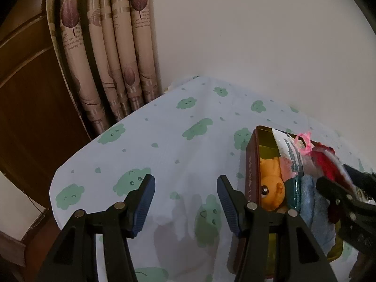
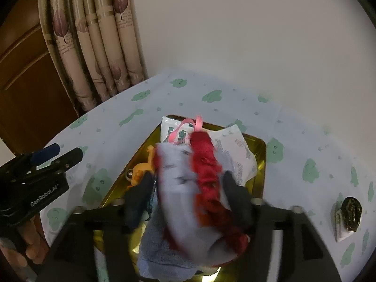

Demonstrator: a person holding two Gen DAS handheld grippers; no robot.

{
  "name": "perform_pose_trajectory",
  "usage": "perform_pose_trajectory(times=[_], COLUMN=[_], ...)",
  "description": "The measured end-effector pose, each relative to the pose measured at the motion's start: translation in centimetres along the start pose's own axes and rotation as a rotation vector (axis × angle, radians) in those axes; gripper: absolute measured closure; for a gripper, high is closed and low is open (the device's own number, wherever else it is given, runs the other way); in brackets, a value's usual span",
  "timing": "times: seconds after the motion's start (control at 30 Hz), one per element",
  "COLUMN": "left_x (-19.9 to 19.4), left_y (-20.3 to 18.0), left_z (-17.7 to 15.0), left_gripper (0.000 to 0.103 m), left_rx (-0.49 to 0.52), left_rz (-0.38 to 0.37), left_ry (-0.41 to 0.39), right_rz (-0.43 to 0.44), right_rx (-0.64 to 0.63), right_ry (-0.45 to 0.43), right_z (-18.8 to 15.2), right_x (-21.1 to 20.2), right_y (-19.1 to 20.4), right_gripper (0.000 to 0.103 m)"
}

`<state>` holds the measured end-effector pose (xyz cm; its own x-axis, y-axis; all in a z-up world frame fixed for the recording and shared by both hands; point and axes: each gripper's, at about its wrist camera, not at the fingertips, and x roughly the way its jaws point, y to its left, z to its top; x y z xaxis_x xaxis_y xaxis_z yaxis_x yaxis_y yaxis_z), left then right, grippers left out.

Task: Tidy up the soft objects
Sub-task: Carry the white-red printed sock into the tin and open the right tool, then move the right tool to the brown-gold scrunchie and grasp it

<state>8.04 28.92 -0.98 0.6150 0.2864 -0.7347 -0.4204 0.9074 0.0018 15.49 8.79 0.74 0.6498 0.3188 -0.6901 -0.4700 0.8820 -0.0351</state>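
Right wrist view: the grey-and-red plush toy is seen over the gold-lined tin box, apparently for dropping in, between parted right gripper fingers, while the left gripper, fingers apart and empty, is kept beside the box.

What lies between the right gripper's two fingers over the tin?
The red and white plush toy fills the gap of the right gripper, above the blue towel in the tin. The right wrist view shows this, though blurred.
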Motion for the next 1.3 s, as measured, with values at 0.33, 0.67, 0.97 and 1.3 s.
perform_pose_trajectory(times=[0.33,0.67,0.97,1.3], left_x=[0.0,0.0,-0.3,-0.5], left_y=[-0.3,-0.5,-0.5,-0.6], left_z=[0.0,-0.1,-0.3,-0.4], left_gripper=[0.047,0.047,0.047,0.047], left_rx=[0.014,0.025,0.025,0.027], left_rz=[0.004,0.011,0.019,0.027], left_ry=[0.000,0.005,-0.002,-0.008], right_rz=[0.032,0.060,-0.077,-0.356], right_rx=[-0.003,0.036,0.105,0.238], right_ry=[-0.012,-0.035,-0.135,0.003], right_z=[-0.9,-2.3,-2.9,-7.5], right_x=[-1.6,-4.0,-8.6,-6.8], right_y=[0.1,-1.0,-7.8,-22.0], right_gripper=[0.027,0.027,0.026,0.026])
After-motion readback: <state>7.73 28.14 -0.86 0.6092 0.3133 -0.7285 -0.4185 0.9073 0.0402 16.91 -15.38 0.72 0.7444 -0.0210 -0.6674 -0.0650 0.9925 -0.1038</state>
